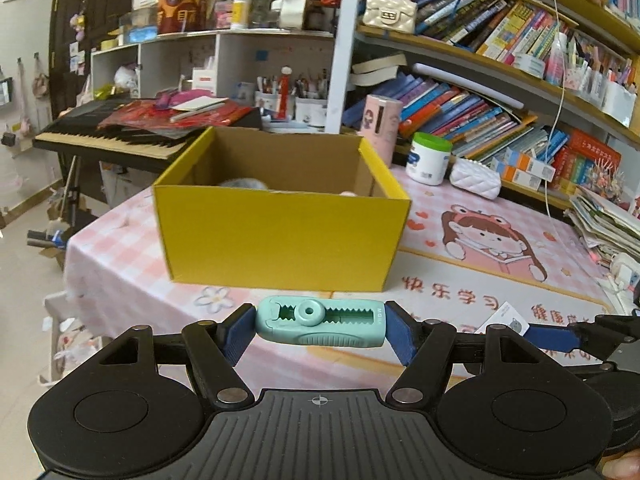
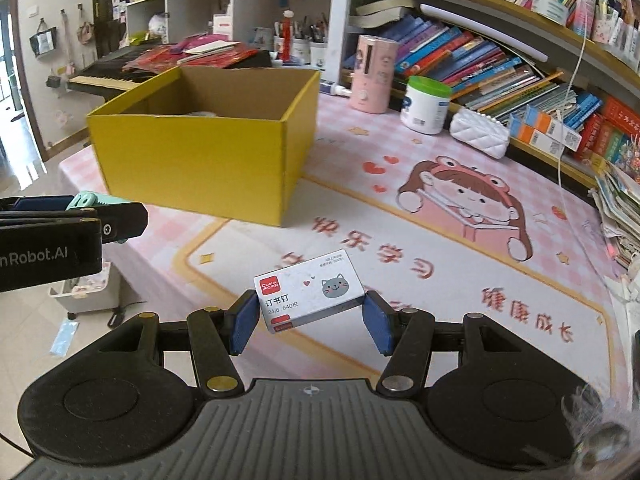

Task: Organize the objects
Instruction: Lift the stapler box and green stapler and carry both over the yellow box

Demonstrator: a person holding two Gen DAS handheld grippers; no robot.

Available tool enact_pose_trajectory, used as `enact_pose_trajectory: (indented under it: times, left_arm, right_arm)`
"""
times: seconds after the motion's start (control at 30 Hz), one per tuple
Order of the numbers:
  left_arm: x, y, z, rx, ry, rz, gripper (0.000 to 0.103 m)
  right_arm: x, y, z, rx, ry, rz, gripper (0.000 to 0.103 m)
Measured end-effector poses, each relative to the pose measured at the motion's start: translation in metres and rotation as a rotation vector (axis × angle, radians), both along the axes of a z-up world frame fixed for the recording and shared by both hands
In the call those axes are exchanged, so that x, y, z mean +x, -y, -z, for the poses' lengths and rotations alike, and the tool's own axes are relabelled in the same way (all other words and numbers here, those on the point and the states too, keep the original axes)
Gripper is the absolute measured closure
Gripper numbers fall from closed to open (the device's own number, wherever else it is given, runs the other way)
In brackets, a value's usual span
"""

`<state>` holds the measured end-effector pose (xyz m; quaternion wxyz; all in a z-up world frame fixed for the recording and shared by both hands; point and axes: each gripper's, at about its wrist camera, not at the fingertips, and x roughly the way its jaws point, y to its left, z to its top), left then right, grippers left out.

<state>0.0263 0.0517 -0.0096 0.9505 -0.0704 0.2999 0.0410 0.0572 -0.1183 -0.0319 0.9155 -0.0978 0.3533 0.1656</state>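
My left gripper (image 1: 320,326) is shut on a mint-green stapler-like tool (image 1: 320,324), gripped end to end between the blue pads, in front of the yellow cardboard box (image 1: 280,240). Something grey (image 1: 244,183) lies inside the box, mostly hidden. My right gripper (image 2: 310,314) is shut on a small white box of staples (image 2: 308,292) with a grey cat on it, held above the pink desk mat (image 2: 460,248). In the right wrist view the yellow box (image 2: 200,160) stands ahead to the left, and the left gripper (image 2: 80,216) with the mint tool shows at the left edge.
A pink humidifier (image 2: 372,74), a white jar with a green lid (image 2: 426,104) and a white quilted pouch (image 2: 480,134) line the back of the desk. Bookshelves (image 1: 500,92) fill the right. A keyboard piano (image 1: 116,136) stands behind the box. Stacked papers (image 2: 620,208) lie at right.
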Motion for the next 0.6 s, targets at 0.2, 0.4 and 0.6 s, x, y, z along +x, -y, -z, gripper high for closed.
enact_pose_trajectory:
  times: [0.2, 0.4, 0.6]
  left_arm:
    - [-0.020, -0.019, 0.000, 0.013, 0.003, 0.002, 0.034]
    - [-0.036, -0.039, -0.003, 0.025, 0.014, -0.004, 0.034]
    - [-0.049, -0.057, -0.006, 0.023, 0.034, -0.020, 0.034]
  right_arm:
    - [-0.019, -0.018, 0.001, 0.032, -0.013, 0.011, 0.049]
    - [-0.032, -0.037, 0.000, 0.056, -0.018, 0.010, 0.049]
    - [-0.043, -0.057, -0.004, 0.053, -0.009, -0.010, 0.049]
